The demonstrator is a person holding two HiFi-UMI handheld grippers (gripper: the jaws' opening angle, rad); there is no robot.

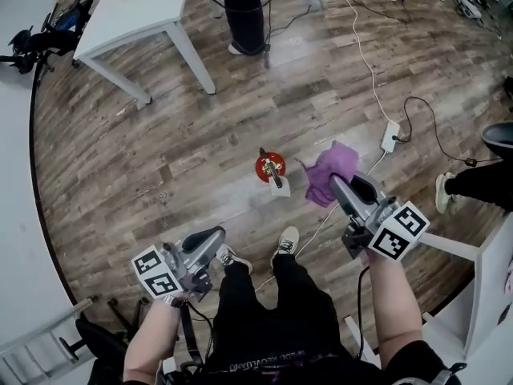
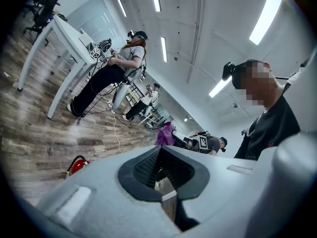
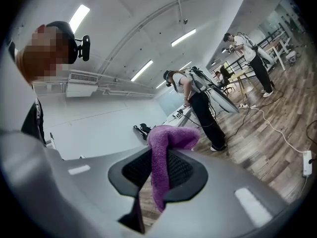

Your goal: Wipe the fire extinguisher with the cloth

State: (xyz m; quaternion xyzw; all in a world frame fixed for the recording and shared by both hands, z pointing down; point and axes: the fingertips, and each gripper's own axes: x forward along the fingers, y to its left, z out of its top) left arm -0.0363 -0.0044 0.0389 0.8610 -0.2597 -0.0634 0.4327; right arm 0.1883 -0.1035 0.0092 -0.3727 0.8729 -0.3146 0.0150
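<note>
Now my right gripper point(image 1: 337, 184) is clamped on the purple cloth point(image 1: 329, 171); my left gripper point(image 1: 215, 237) is closed and empty. The extinguisher point(image 1: 270, 165) stands on the floor point(image 1: 200, 135) ahead. I'd lower the cloth and press it flat against the red body before stroking.

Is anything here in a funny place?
Yes. The red fire extinguisher sits out in the middle of the wooden floor, away from any wall. A white power strip and its cords also trail loose across the floor, which looks easy to trip on.
</note>
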